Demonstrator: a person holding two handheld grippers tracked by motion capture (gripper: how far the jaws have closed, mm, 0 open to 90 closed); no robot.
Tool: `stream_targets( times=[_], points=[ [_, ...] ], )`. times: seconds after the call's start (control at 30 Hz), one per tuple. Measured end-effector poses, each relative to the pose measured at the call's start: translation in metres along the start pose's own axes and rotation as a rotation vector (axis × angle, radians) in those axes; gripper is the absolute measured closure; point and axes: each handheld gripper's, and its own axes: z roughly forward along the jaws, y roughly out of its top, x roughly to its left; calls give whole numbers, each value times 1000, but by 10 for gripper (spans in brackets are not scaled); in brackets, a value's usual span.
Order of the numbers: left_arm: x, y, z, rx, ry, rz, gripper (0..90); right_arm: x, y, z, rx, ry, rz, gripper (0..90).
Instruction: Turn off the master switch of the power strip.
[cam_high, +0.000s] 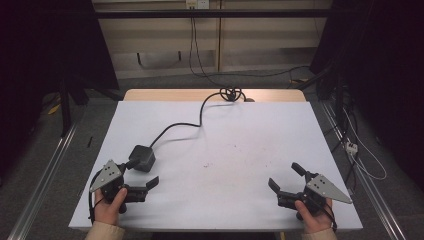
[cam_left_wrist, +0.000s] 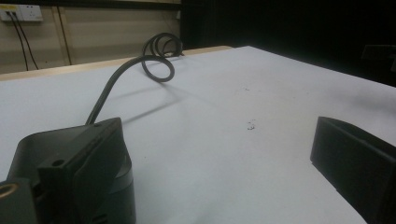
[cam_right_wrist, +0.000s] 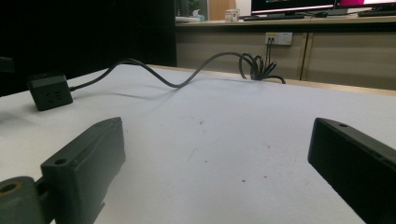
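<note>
Resting near the worktop's (cam_high: 225, 200) front left corner, my left gripper (cam_high: 142, 177) has its jaws spread wide with nothing clamped between them. One jaw lies right against the dark power cube (cam_high: 141, 157), which sits on the left side of the worktop with its cable (cam_high: 180, 125) snaking to a coil at the far edge. My right gripper (cam_high: 285, 177), near the front right corner, is spread wide and empty too.
</note>
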Motion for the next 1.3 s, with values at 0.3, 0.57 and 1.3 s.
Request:
stream_targets(
  times=[0.3, 0.57, 1.3],
  points=[
    [2, 2, -1, -5, 5, -6, 29, 1, 0, 0, 3, 10, -6, 34],
    [5, 4, -1, -11, 9, -7, 29, 1, 0, 1, 1, 9, -11, 34],
    [16, 13, -3, -21, 42, -22, 31, 0, 0, 0, 0, 7, -12, 30]
  ],
)
